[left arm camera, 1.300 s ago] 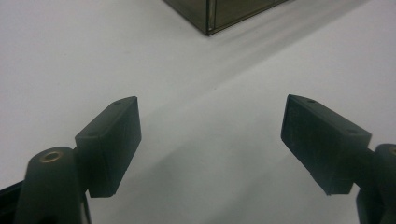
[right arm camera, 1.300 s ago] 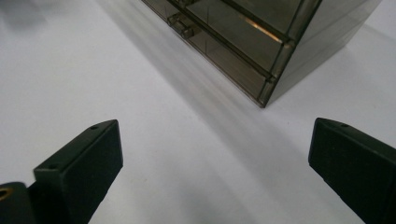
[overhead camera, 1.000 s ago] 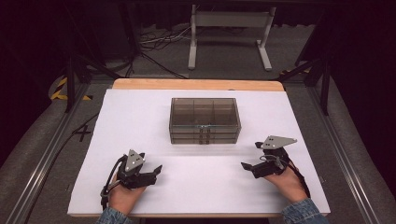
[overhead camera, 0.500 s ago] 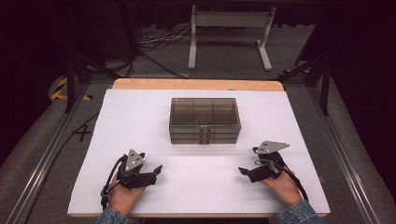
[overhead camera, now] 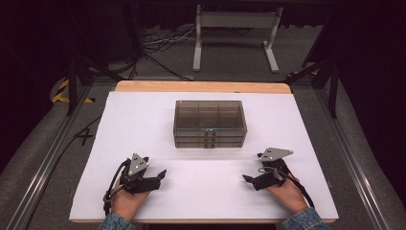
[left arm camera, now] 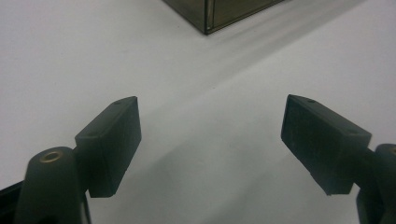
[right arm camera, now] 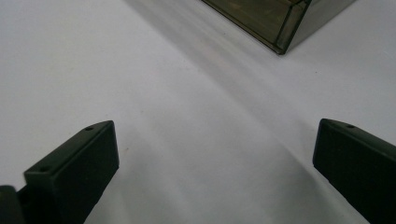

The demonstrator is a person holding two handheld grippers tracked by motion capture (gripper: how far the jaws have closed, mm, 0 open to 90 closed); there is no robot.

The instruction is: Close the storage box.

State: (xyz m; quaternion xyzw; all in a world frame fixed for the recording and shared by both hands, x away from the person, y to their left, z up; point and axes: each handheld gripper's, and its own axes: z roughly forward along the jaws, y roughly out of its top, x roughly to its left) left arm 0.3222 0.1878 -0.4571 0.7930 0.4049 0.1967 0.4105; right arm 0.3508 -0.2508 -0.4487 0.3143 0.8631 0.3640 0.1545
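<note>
A smoky see-through plastic box [overhead camera: 209, 123] with a closed lid and inner compartments sits at the middle of the white table [overhead camera: 143, 120]. My left gripper [overhead camera: 160, 178] rests near the front left, held by a hand, pointing right, and is open with nothing between the jaws. My right gripper [overhead camera: 250, 181] rests near the front right, pointing left, also open and empty. In the left gripper view, the left gripper [left arm camera: 212, 100] stands wide over bare white surface, with a box corner [left arm camera: 219, 11] beyond. In the right gripper view, the right gripper [right arm camera: 215, 123] is wide too, the box [right arm camera: 275, 18] far off.
A wooden table edge [overhead camera: 201, 86] shows past the white sheet at the far side. Metal rails [overhead camera: 43, 163] run along both sides of the table. On the dark floor behind stand a metal frame [overhead camera: 234, 33] and loose cables [overhead camera: 163, 40].
My right gripper has drifted slightly toward the front edge and leftward, sinking closer to the table. The left gripper and the box have stayed put.
</note>
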